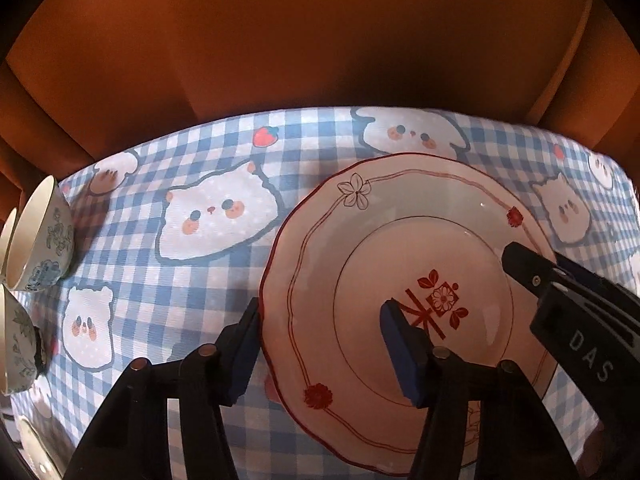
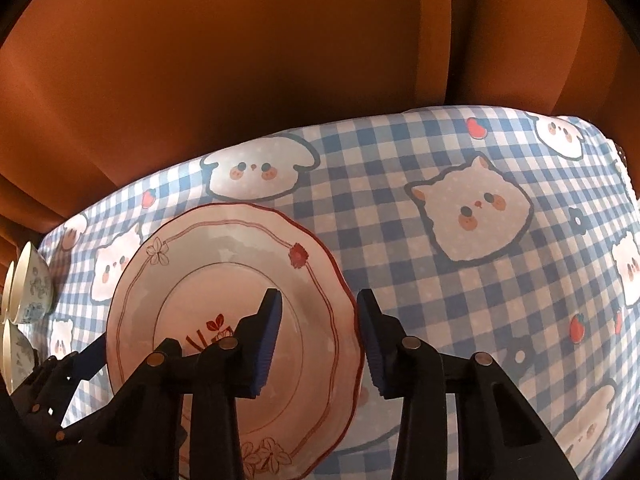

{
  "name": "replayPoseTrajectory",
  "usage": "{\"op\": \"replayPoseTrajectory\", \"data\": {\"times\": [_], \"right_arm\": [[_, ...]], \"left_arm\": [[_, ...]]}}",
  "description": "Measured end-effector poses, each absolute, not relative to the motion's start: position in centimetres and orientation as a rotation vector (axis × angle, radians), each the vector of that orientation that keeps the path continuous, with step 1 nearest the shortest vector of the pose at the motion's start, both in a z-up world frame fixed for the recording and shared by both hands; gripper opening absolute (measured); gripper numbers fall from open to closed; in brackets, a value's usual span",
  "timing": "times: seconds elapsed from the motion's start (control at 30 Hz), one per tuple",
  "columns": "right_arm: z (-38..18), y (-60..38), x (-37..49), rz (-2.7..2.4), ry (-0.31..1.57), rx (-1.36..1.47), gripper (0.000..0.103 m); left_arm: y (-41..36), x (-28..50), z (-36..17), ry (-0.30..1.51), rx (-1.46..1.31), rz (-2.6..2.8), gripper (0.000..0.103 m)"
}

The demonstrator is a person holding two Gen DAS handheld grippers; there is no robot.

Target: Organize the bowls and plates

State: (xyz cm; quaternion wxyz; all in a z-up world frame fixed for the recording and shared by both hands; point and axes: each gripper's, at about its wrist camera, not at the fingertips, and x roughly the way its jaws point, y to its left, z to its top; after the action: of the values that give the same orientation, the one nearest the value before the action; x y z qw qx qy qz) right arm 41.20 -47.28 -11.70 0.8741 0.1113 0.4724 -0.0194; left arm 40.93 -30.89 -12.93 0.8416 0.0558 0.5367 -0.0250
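A pink plate (image 1: 404, 264) with a red scalloped rim and a red flower motif lies flat on the checked tablecloth. My left gripper (image 1: 322, 308) straddles the plate's left rim, one blue pad outside the edge and the other over the well. My right gripper (image 2: 319, 296) straddles the same plate's (image 2: 224, 264) right rim in the same way. On both grippers the jaws stand apart and I see no pad pressing on the plate. Each gripper also shows in the other view: the right gripper (image 1: 520, 264) at the right rim, the left gripper (image 2: 86, 360) at the left rim.
Two white bowls with blue flower print (image 1: 40, 236) (image 1: 16, 344) stand at the table's left edge, the bowls (image 2: 32, 280) also showing in the right wrist view. The blue-and-white tablecloth (image 2: 460, 280) with animal faces stretches to the right. An orange curtain (image 1: 320, 40) hangs behind the table.
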Motion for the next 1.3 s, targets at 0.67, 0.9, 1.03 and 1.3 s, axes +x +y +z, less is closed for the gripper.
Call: {"op": "replayPoseTrajectory", "data": {"times": [0.67,0.9,1.03,1.3], "right_arm": [[-12.2,-44.4,31.1,-0.053,1.090,0.171,0.042],[-12.5,-43.5,27.8,-0.030,1.117,0.164,0.045],[-12.5,-43.4,27.4,-0.025,1.117,0.169,0.045],[-13.6,-43.4,29.2,-0.013,1.153,0.147,0.045]], "left_arm": [[-28.8,32.0,-12.4,1.224,0.125,-0.061,0.059],[-27.8,29.5,-12.1,1.234,0.098,-0.043,0.059],[-27.9,29.4,-12.1,1.221,0.092,-0.027,0.059],[-28.0,30.0,-12.3,1.203,0.092,0.004,0.059]]}}
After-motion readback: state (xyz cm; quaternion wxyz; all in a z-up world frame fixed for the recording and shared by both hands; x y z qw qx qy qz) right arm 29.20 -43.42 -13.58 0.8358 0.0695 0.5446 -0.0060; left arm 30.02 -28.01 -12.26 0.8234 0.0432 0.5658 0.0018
